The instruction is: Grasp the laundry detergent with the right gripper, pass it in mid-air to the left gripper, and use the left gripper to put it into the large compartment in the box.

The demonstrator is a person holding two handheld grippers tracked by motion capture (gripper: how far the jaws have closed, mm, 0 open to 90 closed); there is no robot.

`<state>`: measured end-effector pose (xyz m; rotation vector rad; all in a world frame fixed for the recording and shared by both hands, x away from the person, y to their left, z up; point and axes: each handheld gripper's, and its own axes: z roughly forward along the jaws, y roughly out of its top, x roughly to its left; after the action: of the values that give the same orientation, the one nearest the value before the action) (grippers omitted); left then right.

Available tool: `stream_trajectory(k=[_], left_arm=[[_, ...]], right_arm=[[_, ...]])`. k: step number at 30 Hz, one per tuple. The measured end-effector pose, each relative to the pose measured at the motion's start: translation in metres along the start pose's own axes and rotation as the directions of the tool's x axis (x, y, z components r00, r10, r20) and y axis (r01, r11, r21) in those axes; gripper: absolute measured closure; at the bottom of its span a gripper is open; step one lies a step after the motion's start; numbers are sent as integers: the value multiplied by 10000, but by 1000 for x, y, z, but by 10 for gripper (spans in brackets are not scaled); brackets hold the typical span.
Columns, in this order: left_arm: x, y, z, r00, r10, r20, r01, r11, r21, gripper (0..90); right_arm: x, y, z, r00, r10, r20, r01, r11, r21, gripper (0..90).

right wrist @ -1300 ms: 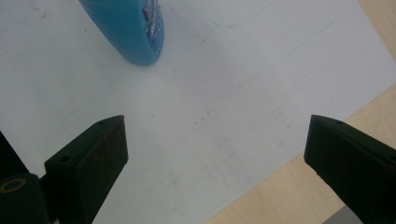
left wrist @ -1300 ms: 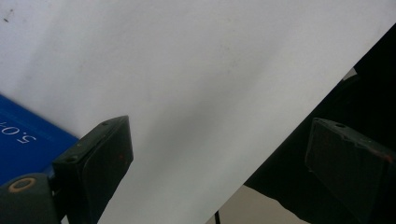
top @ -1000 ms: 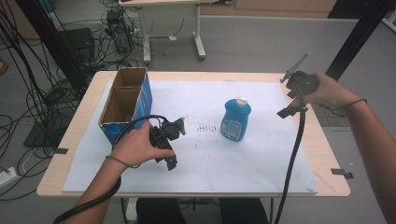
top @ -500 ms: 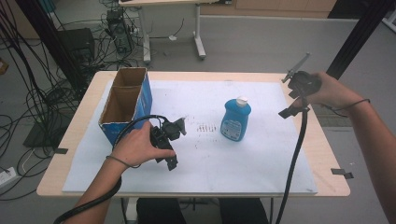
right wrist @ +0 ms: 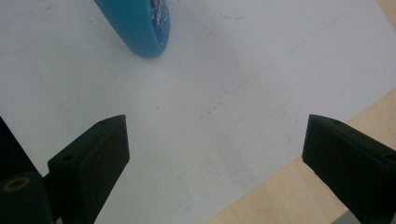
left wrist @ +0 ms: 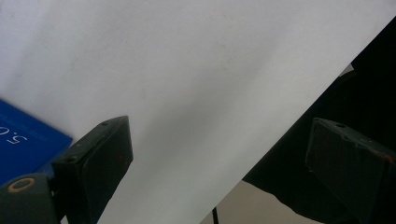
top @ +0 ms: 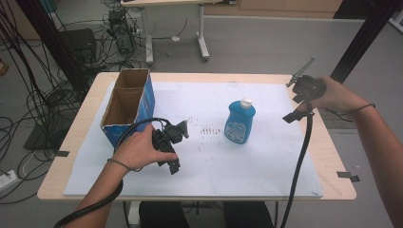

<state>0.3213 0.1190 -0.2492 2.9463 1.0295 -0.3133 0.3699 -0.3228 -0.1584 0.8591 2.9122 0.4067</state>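
1. Cardboard box [top: 127, 107]: blue outside, brown inside, sitting at the left of the high view on the white sheet [top: 214, 166]; its top is standing open. A cross wall is dividing it into two compartments, and nothing is showing in either. In the left gripper view a blue corner of it [left wrist: 23, 144] is showing at lower left, bearing white figures reading "5.0"; the rest of the print is too small to read.
2. Blue bottle [top: 239, 122]: standing upright near the centre of the high view on the white sheet, white cap on top, well apart from both grippers. A label is facing the camera, its wording too blurred to read. In the right gripper view its blue body [right wrist: 137, 25] is appearing at the upper left.
3. Left gripper [top: 177, 149]: resting in the person's left hand [top: 138, 149] at lower left centre of the high view, just beside the box; fingers [left wrist: 100, 163] standing spread with nothing between them.
4. Right gripper [top: 293, 99]: being held in the right hand [top: 332, 95] at the right of the high view, over the edge of the wooden surface [top: 332, 156]; fingers [right wrist: 98, 158] standing spread wide, pinching nothing.
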Motion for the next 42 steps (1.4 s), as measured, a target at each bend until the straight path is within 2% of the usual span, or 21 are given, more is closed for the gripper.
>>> stream_trajectory(k=[13, 22, 28, 42], left_arm=[[1, -2, -1, 10000, -13, 36, 14, 10000, -51, 76], [-1, 0, -1, 10000, 24, -1, -24, 10000, -29, 76], [-1, 0, -1, 10000, 45, 13, -45, 10000, -29, 77], [-2, 2, 1, 10000, -1, 37, 1, 10000, 19, 75]], right_arm=[[2, -11, 12, 9999, 55, -138, -58, 9997, -227, 71], [3, -25, 20, 9996, 80, -275, -94, 9986, -517, 69], [3, -35, 25, 9989, 247, -389, -277, 9964, -806, 70], [3, -47, 35, 9983, 165, -563, -223, 9944, -1034, 58]])
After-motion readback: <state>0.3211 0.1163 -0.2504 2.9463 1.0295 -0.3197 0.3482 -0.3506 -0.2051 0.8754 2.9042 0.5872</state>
